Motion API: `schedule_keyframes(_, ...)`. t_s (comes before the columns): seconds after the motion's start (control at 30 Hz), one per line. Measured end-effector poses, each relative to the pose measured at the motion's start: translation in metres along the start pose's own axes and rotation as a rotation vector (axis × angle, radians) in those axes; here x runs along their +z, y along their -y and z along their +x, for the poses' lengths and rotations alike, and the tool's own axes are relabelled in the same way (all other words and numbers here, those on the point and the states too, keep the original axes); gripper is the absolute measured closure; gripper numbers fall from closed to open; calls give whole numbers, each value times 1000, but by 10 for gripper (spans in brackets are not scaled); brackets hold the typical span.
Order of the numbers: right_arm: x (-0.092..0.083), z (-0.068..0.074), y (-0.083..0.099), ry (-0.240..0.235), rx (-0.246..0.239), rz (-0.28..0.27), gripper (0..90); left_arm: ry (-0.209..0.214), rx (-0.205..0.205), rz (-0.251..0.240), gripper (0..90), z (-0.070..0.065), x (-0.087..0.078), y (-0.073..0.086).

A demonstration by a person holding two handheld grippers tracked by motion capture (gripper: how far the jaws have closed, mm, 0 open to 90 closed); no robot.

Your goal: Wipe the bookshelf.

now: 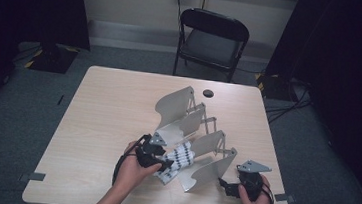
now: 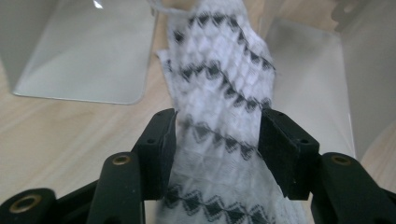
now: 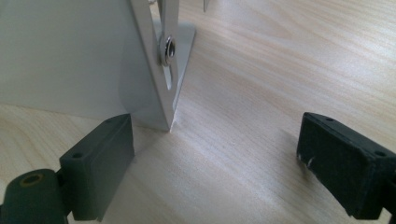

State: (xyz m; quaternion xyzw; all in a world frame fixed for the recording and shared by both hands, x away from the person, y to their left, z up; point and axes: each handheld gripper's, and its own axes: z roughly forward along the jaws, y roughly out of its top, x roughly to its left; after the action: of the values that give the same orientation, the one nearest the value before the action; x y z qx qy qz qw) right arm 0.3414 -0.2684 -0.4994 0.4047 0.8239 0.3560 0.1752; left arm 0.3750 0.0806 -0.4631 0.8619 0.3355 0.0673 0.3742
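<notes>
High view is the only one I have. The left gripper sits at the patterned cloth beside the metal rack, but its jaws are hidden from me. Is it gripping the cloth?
Observer: In the left gripper view, the left gripper has its jaws apart, one on each side of the white cloth. The cloth lies flat between them and does not look pinched.
Operator: Does the right gripper hold the rack?
Observer: No. The right gripper is wide open over the table. The corner of a rack plate stands just ahead of one jaw.
Operator: Where does the cloth run?
Observer: Away from the left gripper, between two grey plates.
</notes>
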Motion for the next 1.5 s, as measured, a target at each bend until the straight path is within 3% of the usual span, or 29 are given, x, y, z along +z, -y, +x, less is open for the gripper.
schedule_keyframes(0.13, 0, 0, 0, 0, 0, 0, 104, -34, 34, 24, 456, -1, 4, 2)
schedule_keyframes(0.23, 0, 0, 0, 0, 0, 0, 105, -47, 12, 28, 458, 4, 4, 3)
schedule_keyframes(0.3, 0, 0, 0, -1, 1, 2, 104, -45, -31, 21, 471, 9, 3, 5)
schedule_keyframes(0.37, 0, 0, 0, -1, 1, 2, 104, -52, -31, 16, 469, 11, 3, 4)
schedule_keyframes(0.57, 0, 0, 0, -1, 0, 0, 105, -20, -26, -8, 483, 6, 7, -4)
schedule_keyframes(0.73, 0, 0, 0, -1, 0, 1, 104, -18, 9, 20, 496, 1, 19, -3)
schedule_keyframes(0.77, 0, 0, 0, -1, 0, 1, 104, -28, 7, 36, 592, 0, 23, -1)
schedule_keyframes(0.9, 0, 0, 0, -1, -1, 2, 105, -24, -4, 48, 739, 2, 23, -4)
schedule_keyframes(0.93, 0, 0, 0, -1, 0, 2, 105, -20, 6, 71, 758, 1, 23, -8)
schedule_keyframes(1.03, 0, 0, 0, 1, 0, 2, 105, -17, 13, 70, 779, 0, 23, -13)
schedule_keyframes(1.27, 0, 0, 0, 1, 0, 2, 105, 30, 30, -21, 787, -1, -6, -43)
schedule_keyframes(1.37, 0, 0, 0, 2, 0, 1, 105, 31, 62, -80, 787, -4, -22, -65)
schedule_keyframes(1.4, 0, 0, 0, 1, 0, 2, 105, 32, 81, -110, 787, -8, -29, -80)
schedule_keyframes(1.43, 0, 0, 0, 1, 0, 2, 105, 32, 81, -110, 787, -8, -29, -80)
schedule_keyframes(1.5, 0, 0, 0, 0, 0, 2, 105, 37, 108, -132, 786, -15, -34, -94)
